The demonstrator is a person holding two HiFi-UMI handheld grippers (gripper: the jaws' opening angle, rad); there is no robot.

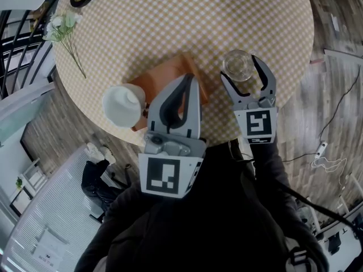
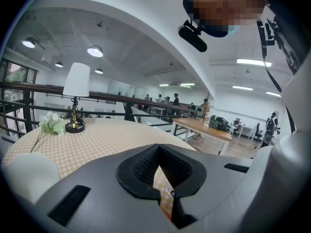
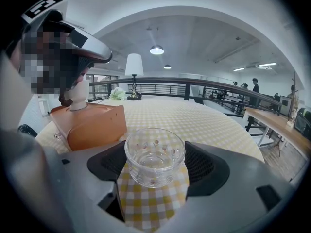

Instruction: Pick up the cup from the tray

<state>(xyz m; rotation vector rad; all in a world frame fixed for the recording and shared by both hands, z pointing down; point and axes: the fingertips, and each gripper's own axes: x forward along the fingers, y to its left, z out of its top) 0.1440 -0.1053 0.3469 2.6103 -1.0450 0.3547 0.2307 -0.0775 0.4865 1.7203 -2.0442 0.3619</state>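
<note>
A: Cup (image 3: 154, 152) status?
B: Clear glass, upright, sitting right between the right claw's (image 1: 241, 68) jaws.
A: Clamped or loose?
B: Clamped, as far as the right gripper view shows. Both black pads (image 3: 201, 164) touch the glass wall, one on each side. The jaws stand wide because the cup is wide.
A: Lifted?
B: Can't tell. Checked cloth shows under its base, but contact with it isn't clear.
A: On the tray?
B: No. The cup is off the orange tray (image 1: 164, 75), to the right of it over the table (image 1: 198, 16), near the table's edge on the person's side. Tray and cup are apart.
A: Anything in the cup?
B: Looks empty. There are small reddish dots around the rim.
A: Left claw?
B: The left claw (image 1: 190, 79) is clenched with nothing in it. The jaws are together at the tips, with only a thin sliver of cloth and orange showing through the gap. In the head view it sits over the tray's right part.
A: Other items?
B: A white vessel (image 1: 122, 103) at the tray's left end. Flowers (image 1: 62, 24) lie at the table's far left, with a lamp (image 2: 77, 96) beside them.
</note>
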